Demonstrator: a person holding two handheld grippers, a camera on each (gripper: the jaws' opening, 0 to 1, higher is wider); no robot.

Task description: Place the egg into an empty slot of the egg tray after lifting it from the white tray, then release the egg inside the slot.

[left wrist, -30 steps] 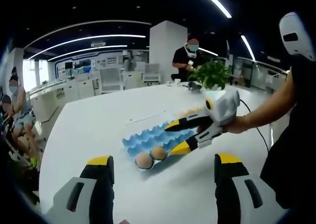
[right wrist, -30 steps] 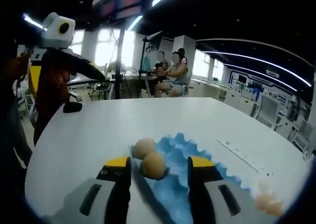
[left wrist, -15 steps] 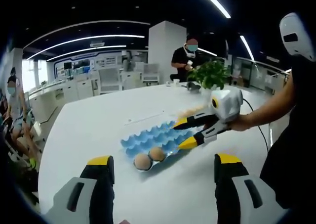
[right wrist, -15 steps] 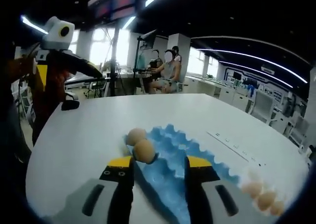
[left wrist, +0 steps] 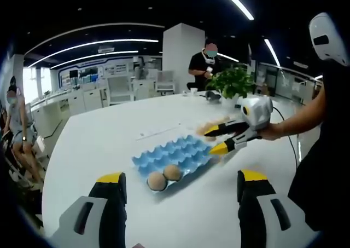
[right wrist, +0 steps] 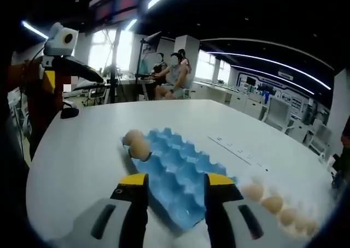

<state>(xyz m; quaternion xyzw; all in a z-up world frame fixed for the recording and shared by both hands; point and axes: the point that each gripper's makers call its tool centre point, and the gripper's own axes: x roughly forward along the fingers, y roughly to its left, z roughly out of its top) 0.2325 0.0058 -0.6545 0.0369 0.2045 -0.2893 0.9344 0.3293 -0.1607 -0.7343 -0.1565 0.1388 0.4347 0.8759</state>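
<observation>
Right gripper point(left wrist: 220, 139) hangs with jaws parted and empty over the table point(left wrist: 109, 138), beside the blue egg tray point(right wrist: 175, 168). Two eggs point(right wrist: 136, 144) sit in end slots. More eggs point(right wrist: 273, 204) lie in a row beyond, probably on the white tray, blurred. Left gripper point(left wrist: 178, 190) is unclenched, holding nothing.

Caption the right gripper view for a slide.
Open right gripper over blue egg tray holding two eggs; more eggs wait nearby.
</observation>
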